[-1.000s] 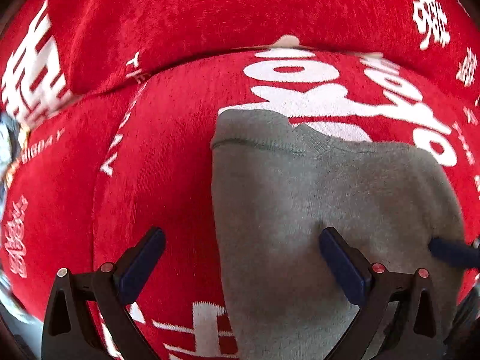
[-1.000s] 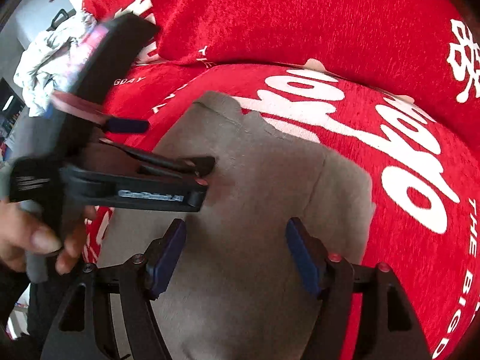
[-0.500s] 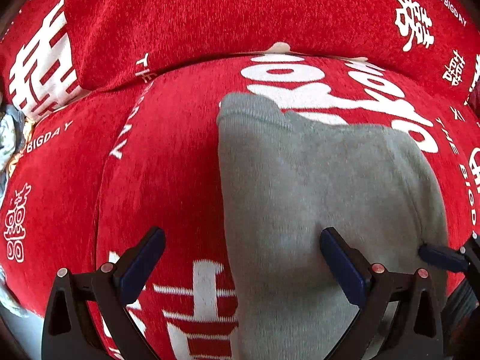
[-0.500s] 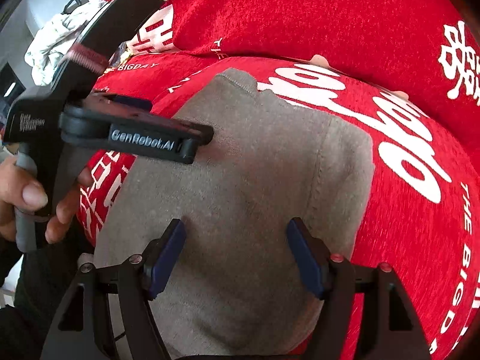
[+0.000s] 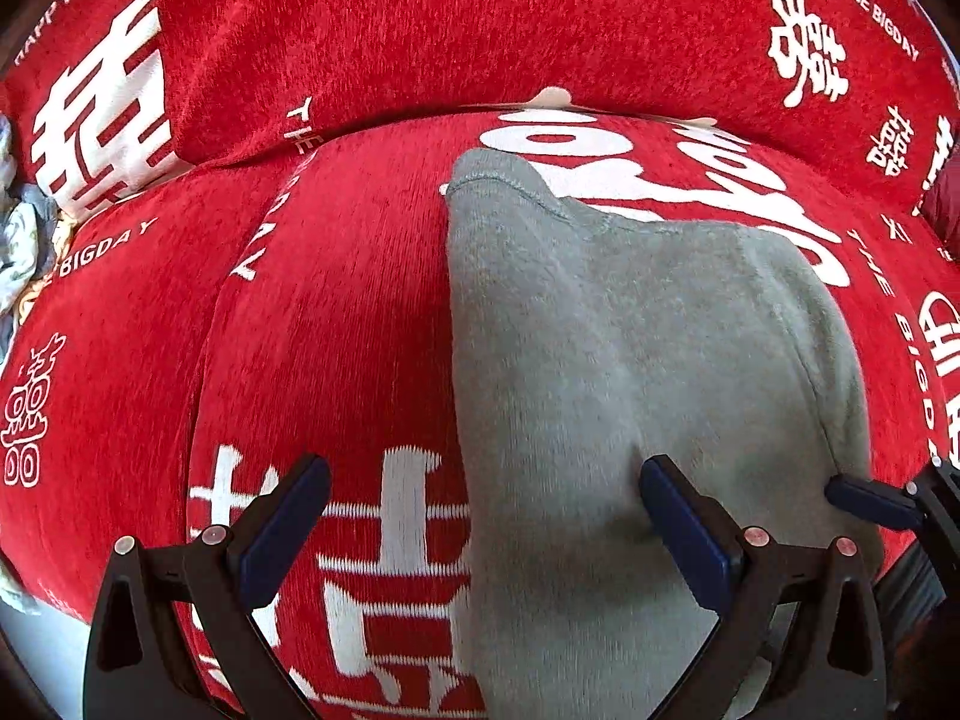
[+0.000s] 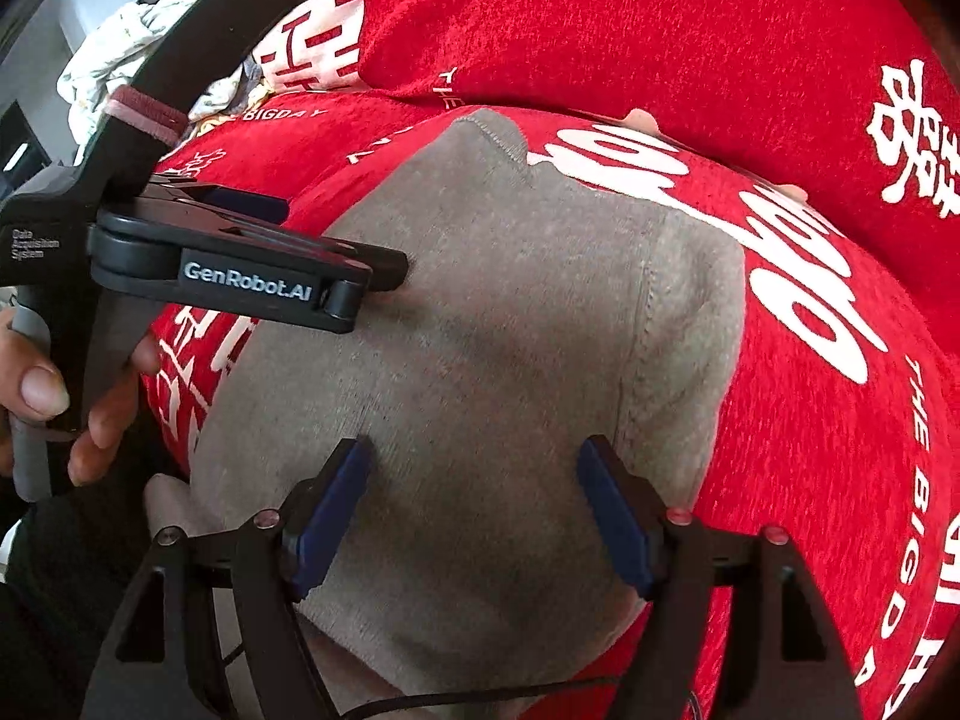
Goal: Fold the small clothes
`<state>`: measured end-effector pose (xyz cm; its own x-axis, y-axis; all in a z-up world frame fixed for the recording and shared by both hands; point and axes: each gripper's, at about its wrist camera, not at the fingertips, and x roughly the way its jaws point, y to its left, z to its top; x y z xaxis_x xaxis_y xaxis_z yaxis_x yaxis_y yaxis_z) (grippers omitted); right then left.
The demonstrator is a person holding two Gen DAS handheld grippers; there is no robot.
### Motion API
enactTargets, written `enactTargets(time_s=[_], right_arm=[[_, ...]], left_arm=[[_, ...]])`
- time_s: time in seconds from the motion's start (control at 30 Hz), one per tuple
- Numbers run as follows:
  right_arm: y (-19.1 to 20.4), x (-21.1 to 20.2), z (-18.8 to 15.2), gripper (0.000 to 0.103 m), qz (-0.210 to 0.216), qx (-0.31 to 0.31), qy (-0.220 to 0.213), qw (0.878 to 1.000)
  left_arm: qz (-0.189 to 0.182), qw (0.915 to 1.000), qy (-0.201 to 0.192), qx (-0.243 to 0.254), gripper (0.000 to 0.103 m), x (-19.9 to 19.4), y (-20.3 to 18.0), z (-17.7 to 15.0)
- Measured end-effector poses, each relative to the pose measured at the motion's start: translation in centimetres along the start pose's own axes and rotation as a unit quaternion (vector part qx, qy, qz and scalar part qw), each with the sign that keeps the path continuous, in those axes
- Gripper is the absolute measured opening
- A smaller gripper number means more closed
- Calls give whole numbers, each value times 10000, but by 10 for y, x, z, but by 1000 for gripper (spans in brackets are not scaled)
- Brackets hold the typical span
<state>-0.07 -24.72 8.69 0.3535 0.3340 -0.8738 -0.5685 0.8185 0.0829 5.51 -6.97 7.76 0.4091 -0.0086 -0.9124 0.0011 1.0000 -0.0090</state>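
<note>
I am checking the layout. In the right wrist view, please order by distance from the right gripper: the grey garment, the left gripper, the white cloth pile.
1. Grey garment: directly beneath the right gripper.
2. Left gripper: to the left, its tip on the garment.
3. White cloth pile: far upper left.

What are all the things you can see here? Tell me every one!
Grey garment: one, grey, lying flat on the red cover.
Red cover: one, red with white letters, under the garment.
Red cushion: one, red with white symbols, behind the garment.
Crumpled cloth: one pile, white, far left background.
Left gripper: one, black with blue pads, open, one pad on the garment.
Right gripper: one, black with blue pads, jaws opening over the garment.
Hand: one, holding the left gripper.
</note>
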Motion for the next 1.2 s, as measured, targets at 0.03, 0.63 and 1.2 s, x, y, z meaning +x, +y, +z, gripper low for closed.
enactTargets(time_s=[0.03, 0.63, 1.2], right_arm=[[2, 0, -2, 77, -21, -30, 1, 10000], [24, -6, -27, 80, -437, -628, 132, 9970], [27, -44, -21, 80, -797, -573, 38, 9952]], left_arm=[[13, 10000, -2, 35, 103, 0, 0, -3], [-184, 9998, -3, -98, 103, -11, 5, -39], [-153, 9987, -478, 80, 103, -59, -2, -43]])
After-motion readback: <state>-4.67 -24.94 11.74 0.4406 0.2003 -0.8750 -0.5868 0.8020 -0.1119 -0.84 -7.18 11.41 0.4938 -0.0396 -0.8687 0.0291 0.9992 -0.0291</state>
